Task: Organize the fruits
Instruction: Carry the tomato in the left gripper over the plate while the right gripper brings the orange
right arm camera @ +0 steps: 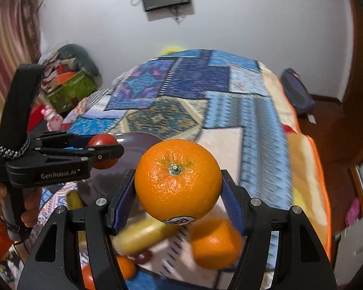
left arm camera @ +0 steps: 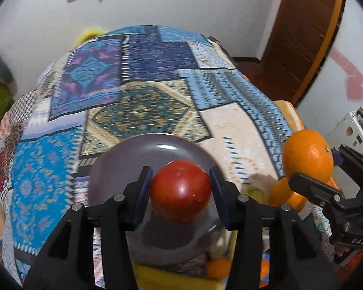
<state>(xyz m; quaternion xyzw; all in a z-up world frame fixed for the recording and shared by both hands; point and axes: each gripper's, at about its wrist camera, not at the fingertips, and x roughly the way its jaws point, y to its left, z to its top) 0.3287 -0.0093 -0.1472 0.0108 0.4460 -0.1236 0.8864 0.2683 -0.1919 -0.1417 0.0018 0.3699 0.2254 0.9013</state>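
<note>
- Left claw (left arm camera: 180, 188): gripping a red tomato (left arm camera: 180, 191), a purple plate (left arm camera: 123, 166) lying beneath.
- Right claw (right arm camera: 178, 188): clasping an orange (right arm camera: 178, 180); loose oranges (right arm camera: 215, 242) and a banana (right arm camera: 142, 236) lying below.

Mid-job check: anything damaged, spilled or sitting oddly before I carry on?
Nothing stands out. The left tool grips an intact red tomato over the purple plate; the right tool holds an unblemished round orange. Loose fruit below is too blurred to judge.
</note>
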